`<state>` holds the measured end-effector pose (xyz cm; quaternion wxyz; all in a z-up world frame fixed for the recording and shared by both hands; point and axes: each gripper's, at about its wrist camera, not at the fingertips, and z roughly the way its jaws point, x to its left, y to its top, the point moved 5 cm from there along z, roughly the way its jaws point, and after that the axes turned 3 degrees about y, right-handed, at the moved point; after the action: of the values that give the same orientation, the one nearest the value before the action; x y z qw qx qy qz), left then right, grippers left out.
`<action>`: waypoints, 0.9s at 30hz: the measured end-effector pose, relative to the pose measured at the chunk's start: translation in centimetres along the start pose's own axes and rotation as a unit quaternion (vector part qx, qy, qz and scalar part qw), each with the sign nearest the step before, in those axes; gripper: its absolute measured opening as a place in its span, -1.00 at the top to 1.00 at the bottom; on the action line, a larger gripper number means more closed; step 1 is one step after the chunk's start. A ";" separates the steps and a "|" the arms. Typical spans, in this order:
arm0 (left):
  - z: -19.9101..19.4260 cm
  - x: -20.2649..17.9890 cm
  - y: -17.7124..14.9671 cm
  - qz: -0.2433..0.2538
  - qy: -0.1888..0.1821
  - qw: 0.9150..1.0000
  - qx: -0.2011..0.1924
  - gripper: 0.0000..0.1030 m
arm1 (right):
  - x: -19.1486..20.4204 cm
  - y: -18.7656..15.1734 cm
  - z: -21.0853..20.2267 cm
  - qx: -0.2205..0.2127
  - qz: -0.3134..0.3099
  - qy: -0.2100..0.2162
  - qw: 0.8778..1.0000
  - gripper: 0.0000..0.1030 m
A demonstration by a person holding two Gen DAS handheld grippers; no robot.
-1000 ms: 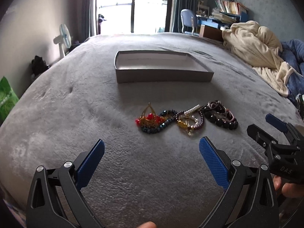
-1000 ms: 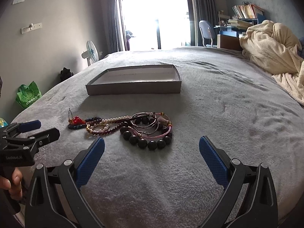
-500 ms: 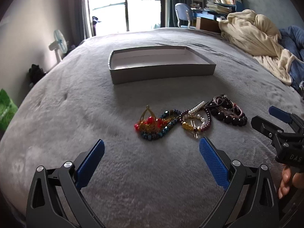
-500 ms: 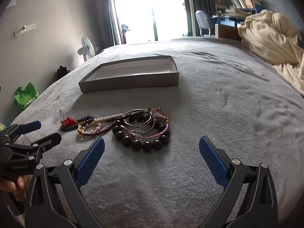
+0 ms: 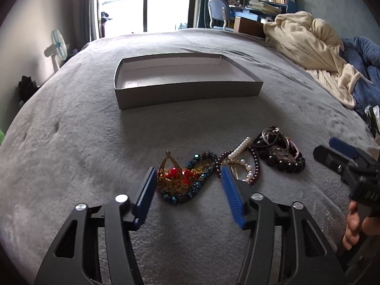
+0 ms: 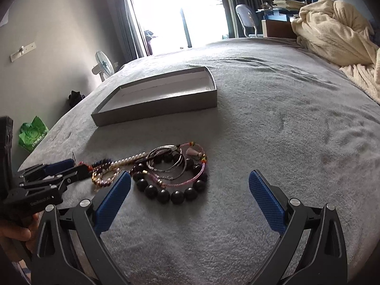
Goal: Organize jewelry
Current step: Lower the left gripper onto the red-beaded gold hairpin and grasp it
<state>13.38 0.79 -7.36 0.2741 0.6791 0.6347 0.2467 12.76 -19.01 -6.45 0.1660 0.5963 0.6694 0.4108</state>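
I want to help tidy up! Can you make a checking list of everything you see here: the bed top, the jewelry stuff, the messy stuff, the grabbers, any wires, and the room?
Surface: grey fuzzy bedspread, a few dents.
Job's things: grey box, open, nothing seen inside. In front of it, a row of jewelry: gold-and-red piece on a blue bead strand, pearl strand, black bead bracelet under thin bangles.
Clutter: cream blanket and blue bedding piled on the far side.
Grippers: left gripper open, jaws either side of the gold-and-red piece; right gripper open wide, near the black bead bracelet.
Cables: nothing seen.
Surroundings: bright window, fan, chair, desk with books, green bag.
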 end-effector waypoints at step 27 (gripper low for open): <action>-4.7 6.7 4.9 -0.100 -0.002 0.992 -0.082 0.82 | 2.1 0.3 1.3 0.000 -0.043 0.026 0.999 -0.91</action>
<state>14.20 7.57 -0.71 0.3533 0.5884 0.6762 0.2679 13.38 -16.67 -6.44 0.1661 0.5556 0.6986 0.4191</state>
